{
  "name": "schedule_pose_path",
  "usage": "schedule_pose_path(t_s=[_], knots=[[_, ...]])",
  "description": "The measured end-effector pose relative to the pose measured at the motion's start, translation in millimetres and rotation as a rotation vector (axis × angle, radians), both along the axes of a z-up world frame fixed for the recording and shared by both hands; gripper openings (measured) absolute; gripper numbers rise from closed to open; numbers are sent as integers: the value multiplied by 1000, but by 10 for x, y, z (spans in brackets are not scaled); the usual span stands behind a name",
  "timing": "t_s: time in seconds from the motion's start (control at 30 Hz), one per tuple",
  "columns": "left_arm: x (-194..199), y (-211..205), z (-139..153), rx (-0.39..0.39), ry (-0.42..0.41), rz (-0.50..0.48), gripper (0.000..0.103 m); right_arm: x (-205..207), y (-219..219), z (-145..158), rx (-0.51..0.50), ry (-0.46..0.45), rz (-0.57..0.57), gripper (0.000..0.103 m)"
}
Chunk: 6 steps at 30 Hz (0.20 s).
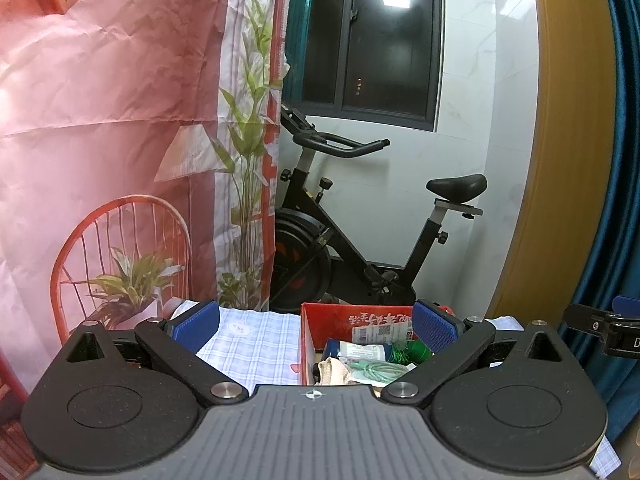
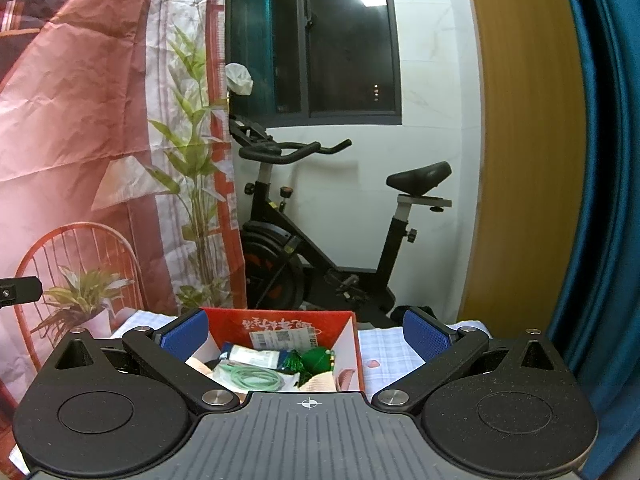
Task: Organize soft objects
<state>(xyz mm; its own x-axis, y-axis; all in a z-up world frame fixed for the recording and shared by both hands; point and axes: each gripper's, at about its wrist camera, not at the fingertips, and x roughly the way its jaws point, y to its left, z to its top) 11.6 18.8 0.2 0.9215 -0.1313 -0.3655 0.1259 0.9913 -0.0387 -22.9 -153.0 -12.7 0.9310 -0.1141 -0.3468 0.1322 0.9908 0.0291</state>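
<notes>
On a worktop (image 1: 256,344) spread with a pale checked cloth, a red cardboard box (image 2: 280,322) is seen standing open, its inside wall printed with characters and pasted with a shipping label. Both grippers are held level before it, nothing between their blue pads. The left gripper (image 1: 316,322) is spread wide, the box lying toward its right finger; the right gripper (image 2: 306,328) is likewise spread, with the box's left wall just beside its left finger.

Inside the box a loose heap is shown: a coil of pale green cord (image 2: 252,378) toward the near side, a ball of dark green yarn (image 2: 318,360) farther back to the right, a white wrapped packet (image 2: 256,356) behind the cord, and a beige folded cloth (image 1: 334,370) at the near left corner. The items touch and overlap one another; what lies beneath them cannot be told.

All are judged light and yielding. The cord is likely to sag and trail if lifted by one strand, so a pinch across the gathered bundle is advised. The yarn ball should compress under the pads and is best taken across its middle. The cloth is expected to unfold when raised, so a thick fold is the better hold.

An exercise bike (image 1: 360,240) and a printed backdrop (image 1: 100,140) are seen beyond the worktop's far edge.
</notes>
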Motion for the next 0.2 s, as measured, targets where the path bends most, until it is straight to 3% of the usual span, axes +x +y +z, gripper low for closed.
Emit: schedule_pose_path(t_s=[0.2], knots=[[11, 2, -5, -4, 3, -1, 103, 6, -8, -2, -2, 0, -3, 103]])
